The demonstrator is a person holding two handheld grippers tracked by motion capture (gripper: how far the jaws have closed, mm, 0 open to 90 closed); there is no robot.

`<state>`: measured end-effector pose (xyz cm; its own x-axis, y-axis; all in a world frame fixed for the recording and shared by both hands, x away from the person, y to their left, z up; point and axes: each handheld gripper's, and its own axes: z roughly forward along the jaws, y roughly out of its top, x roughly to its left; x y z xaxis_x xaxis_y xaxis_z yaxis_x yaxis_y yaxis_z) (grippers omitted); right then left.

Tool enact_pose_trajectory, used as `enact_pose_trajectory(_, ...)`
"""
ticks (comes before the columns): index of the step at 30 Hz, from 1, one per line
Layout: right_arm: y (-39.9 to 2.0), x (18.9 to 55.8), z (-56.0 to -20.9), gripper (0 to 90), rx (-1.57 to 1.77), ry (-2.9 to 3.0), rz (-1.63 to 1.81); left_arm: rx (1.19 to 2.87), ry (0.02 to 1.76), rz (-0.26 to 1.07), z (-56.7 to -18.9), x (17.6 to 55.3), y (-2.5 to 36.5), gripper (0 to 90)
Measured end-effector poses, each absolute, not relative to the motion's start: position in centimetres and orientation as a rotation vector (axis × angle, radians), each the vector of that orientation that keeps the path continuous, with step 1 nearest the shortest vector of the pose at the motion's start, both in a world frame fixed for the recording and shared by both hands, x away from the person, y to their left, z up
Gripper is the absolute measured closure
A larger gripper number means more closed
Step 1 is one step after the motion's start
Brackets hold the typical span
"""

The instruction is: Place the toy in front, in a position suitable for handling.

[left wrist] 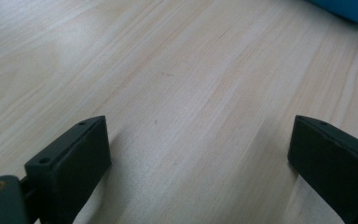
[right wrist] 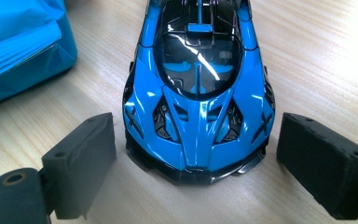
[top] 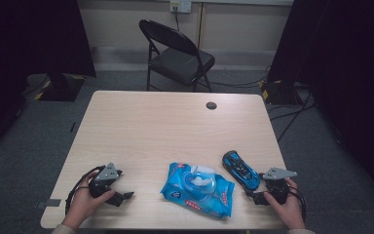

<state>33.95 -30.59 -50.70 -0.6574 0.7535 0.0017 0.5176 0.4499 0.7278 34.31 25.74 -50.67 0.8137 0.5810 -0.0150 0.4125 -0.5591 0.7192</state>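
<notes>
Right gripper (right wrist: pixel 193 158): jaws wide apart, flanking the near end of the blue toy car (right wrist: pixel 198 88) without touching it; car sits at the table's (top: pixel 141 126) near right, beside the wipes pack (top: pixel 198 189). Likely light, rigid, glossy and slippery; grip the flat flanks, not the thin trim. Left gripper (left wrist: pixel 198 154): jaws apart over bare wood.

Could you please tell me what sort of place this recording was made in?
Probably an office or lab room set up for recording: a plain wooden desk, a black folding chair behind it, grey carpet and cables trailing across the floor.
</notes>
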Motion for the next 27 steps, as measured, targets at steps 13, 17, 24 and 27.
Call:
enact_pose_trajectory(13, -30.7, 34.1, -50.7, 10.5, 1.091, 2.393, 1.046, 2.254, 0.716, 0.281, -50.7, 34.5, 25.6, 1.8)
enact_pose_trajectory(17, -30.8, 34.2, -50.4, 14.6, 1.094, 2.395, 1.033, 2.251, 0.718, 0.279, -50.7, 34.5, 25.5, 1.4)
enact_pose_trajectory(24, -30.4, 34.7, -49.2, 14.4, 1.062, 2.374, 1.041, 2.256, 0.715, 0.279, -50.7, 34.5, 25.5, 1.2)
enact_pose_trajectory(27, -30.0, 35.1, -48.4, 14.3, 1.073, 2.355, 1.092, 2.256, 0.715, 0.279, -50.7, 34.5, 25.5, 1.0)
